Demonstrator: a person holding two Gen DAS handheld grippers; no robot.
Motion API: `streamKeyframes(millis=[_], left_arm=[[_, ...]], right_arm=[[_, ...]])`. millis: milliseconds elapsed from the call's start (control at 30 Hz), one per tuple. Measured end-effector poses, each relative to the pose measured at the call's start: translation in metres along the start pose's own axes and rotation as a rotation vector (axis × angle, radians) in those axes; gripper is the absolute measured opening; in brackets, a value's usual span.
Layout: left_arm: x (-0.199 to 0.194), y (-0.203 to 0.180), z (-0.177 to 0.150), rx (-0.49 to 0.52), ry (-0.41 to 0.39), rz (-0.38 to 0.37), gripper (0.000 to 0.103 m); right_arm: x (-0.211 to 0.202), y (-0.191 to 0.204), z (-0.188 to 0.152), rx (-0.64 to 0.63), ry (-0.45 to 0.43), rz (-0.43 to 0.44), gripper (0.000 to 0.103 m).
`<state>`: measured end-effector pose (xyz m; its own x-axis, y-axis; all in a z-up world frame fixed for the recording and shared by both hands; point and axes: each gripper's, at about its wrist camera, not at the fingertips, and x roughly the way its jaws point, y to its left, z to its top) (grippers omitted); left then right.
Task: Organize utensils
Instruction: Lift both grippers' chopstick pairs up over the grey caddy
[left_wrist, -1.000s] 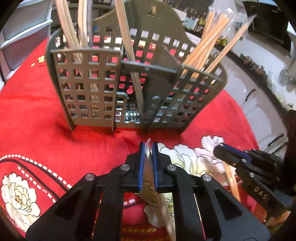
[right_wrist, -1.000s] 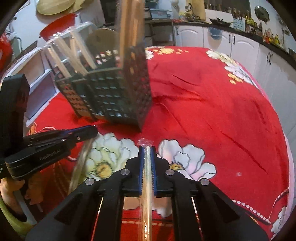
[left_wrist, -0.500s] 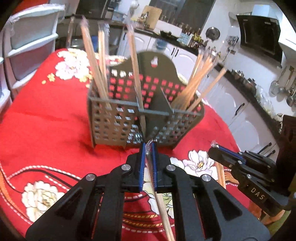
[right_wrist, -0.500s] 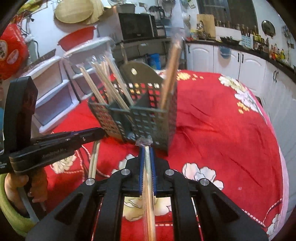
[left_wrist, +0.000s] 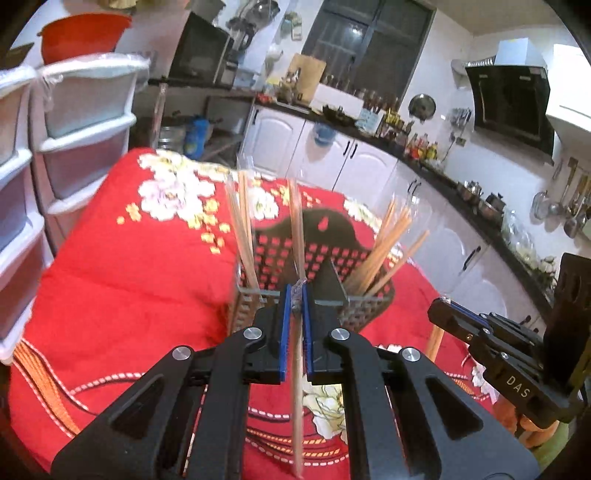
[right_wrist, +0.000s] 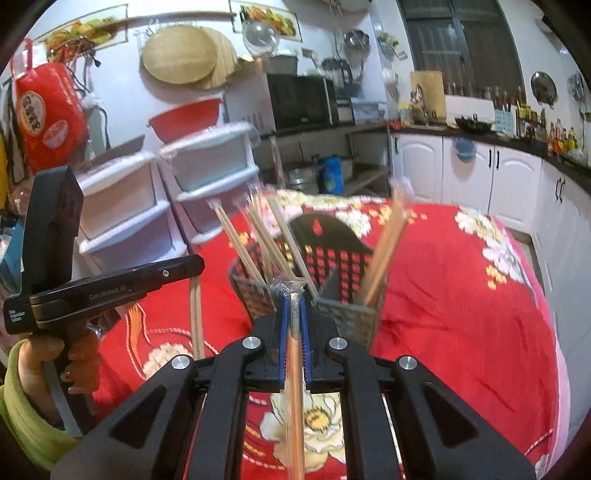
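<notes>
Kitchen cabinets (left_wrist: 354, 162) and white drawers (right_wrist: 207, 177) ring a counter under a red flowered cloth (left_wrist: 122, 266). Ahead of both my jaws stands the grey caddy (left_wrist: 332, 254), its slots holding wrapped chopsticks (left_wrist: 384, 243) that lean out to either side. My left gripper (left_wrist: 294, 299) has its blue pads closed to a narrow gap on one wrapped pair (left_wrist: 297, 387), the crimped wrapper end poking out at the tips, just short of the caddy's near wall in the left view. My right gripper (right_wrist: 293, 299) is closed the same way on another wrapped pair (right_wrist: 295, 387), its wrapper end sticking up between the tips, again close before the caddy. From the left camera the right gripper sits off to the right, lower than the caddy's rim; from the right camera the left one is off to the left, a pair hanging down from it toward the cloth
</notes>
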<state>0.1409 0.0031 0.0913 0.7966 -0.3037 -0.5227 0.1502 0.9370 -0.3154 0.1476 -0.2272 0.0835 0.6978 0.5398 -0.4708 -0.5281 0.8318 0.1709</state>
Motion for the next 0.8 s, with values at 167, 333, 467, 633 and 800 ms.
streamKeyframes(millis=[167, 333, 467, 633, 800], left_arm=[[-0.017, -0.001, 0.016, 0.003, -0.055, 0.0, 0.002], [-0.03, -0.001, 0.033, 0.005, -0.103, 0.002, 0.002], [-0.036, -0.004, 0.045, 0.008, -0.132, -0.004, 0.002], [-0.044, -0.007, 0.061, 0.013, -0.173, -0.007, 0.002], [-0.05, -0.013, 0.081, 0.024, -0.217, -0.008, 0.002]], right_arm=[[-0.012, 0.011, 0.018, -0.017, -0.064, 0.015, 0.006], [-0.02, 0.02, 0.033, -0.037, -0.121, 0.022, 0.006], [-0.023, 0.023, 0.043, -0.04, -0.149, 0.029, 0.006], [-0.028, 0.025, 0.057, -0.042, -0.187, 0.029, 0.006], [-0.033, 0.021, 0.072, -0.035, -0.226, 0.021, 0.006]])
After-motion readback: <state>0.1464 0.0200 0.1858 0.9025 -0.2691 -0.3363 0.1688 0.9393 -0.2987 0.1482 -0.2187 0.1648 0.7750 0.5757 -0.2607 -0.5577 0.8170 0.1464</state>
